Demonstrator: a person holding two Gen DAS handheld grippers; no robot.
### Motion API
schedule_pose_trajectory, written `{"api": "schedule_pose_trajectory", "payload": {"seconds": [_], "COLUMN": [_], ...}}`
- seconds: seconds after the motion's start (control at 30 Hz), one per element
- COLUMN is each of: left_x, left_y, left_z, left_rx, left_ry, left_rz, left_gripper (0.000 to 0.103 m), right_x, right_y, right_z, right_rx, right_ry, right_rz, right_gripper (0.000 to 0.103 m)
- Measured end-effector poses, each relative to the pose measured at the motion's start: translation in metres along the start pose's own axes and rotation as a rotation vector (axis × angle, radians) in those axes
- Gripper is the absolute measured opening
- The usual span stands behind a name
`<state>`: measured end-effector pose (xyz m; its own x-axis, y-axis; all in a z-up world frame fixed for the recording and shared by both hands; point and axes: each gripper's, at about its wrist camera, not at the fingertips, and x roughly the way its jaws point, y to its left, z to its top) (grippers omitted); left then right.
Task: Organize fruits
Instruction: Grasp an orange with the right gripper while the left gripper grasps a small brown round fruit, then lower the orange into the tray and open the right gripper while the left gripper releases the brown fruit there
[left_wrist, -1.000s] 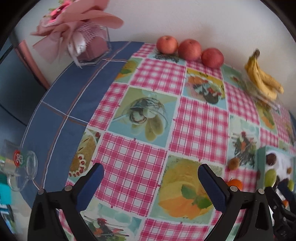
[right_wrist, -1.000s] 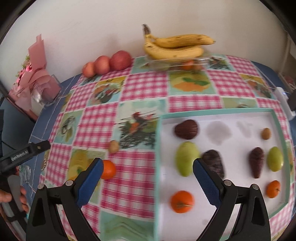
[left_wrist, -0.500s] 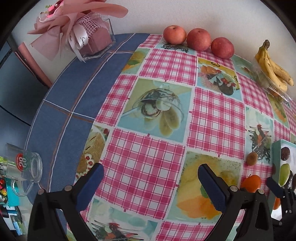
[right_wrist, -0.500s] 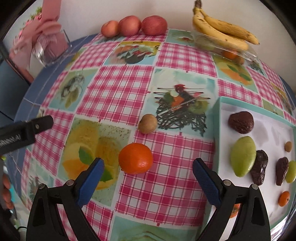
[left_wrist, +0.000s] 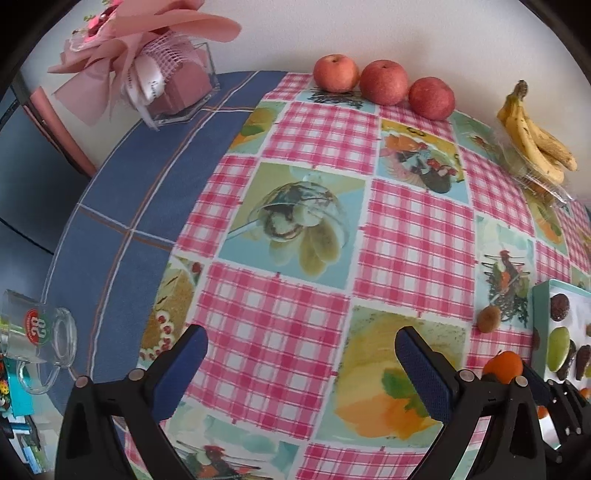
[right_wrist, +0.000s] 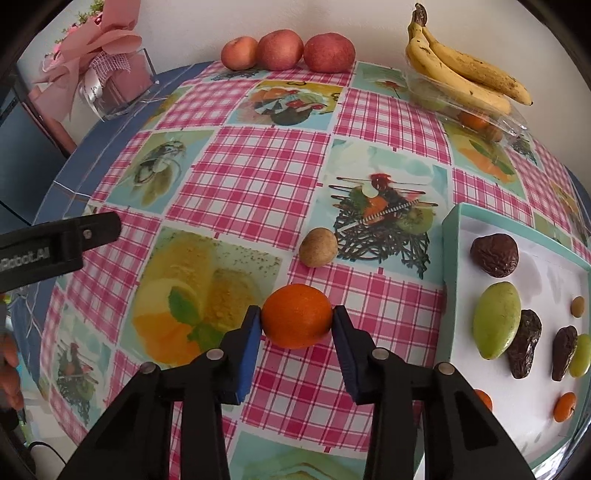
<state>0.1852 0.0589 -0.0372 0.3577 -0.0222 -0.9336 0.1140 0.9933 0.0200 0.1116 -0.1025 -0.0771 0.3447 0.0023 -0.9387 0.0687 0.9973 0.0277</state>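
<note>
My right gripper (right_wrist: 297, 325) is shut on an orange (right_wrist: 297, 315) on the checked tablecloth; its blue pads touch both sides of the fruit. The orange also shows in the left wrist view (left_wrist: 503, 365), held by the right gripper. A small brown fruit (right_wrist: 317, 246) lies just beyond the orange. A teal-rimmed white tray (right_wrist: 452, 258) to the right holds a green fruit (right_wrist: 496, 319), dark brown fruits and small oranges. My left gripper (left_wrist: 301, 360) is open and empty over the cloth, left of the orange.
Three red apples (right_wrist: 288, 50) line the far edge by the wall. Bananas (right_wrist: 465, 75) lie on a clear plastic box at the far right. A pink gift arrangement (left_wrist: 147, 74) stands far left. A glass mug (left_wrist: 37, 343) sits at the table's left edge.
My right gripper moved forward and closed on the orange; it was open before. My left gripper drifted slightly and stayed open.
</note>
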Motion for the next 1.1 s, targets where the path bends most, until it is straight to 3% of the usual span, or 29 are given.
{"api": "schedule_pose_trajectory", "payload": {"seconds": [0.17, 0.33, 0.47, 0.53, 0.67, 0.77, 1.1], "left_x": [-0.001, 0.007, 0.012, 0.012, 0.014, 0.02, 0.034], "left_y": [-0.021, -0.048, -0.071, -0.082, -0.104, -0.118, -0.134], "left_z": [0.002, 0.004, 0.004, 0.004, 0.003, 0.001, -0.003], "left_rx": [0.008, 0.02, 0.058, 0.074, 0.098, 0.127, 0.146], "left_ry": [-0.015, -0.007, 0.0, -0.004, -0.003, 0.017, 0.051], "left_rz": [-0.08, -0.132, -0.209, -0.246, -0.314, -0.325, -0.318], "left_gripper": [0.103, 0.101, 0.084, 0.081, 0.059, 0.046, 0.034], "right_x": [-0.021, -0.05, -0.072, -0.081, -0.094, -0.099, -0.101], "right_y": [-0.015, -0.056, -0.094, -0.113, -0.145, -0.162, -0.17], "right_z": [-0.001, -0.002, -0.006, -0.01, -0.019, -0.024, -0.03], "right_rx": [0.03, 0.118, 0.207, 0.252, 0.342, 0.39, 0.412], "right_ry": [-0.045, -0.105, -0.145, -0.159, -0.181, -0.188, -0.194], "right_rz": [-0.003, -0.056, -0.081, -0.099, -0.106, -0.101, -0.063], "right_gripper": [0.04, 0.04, 0.04, 0.04, 0.04, 0.04, 0.04]}}
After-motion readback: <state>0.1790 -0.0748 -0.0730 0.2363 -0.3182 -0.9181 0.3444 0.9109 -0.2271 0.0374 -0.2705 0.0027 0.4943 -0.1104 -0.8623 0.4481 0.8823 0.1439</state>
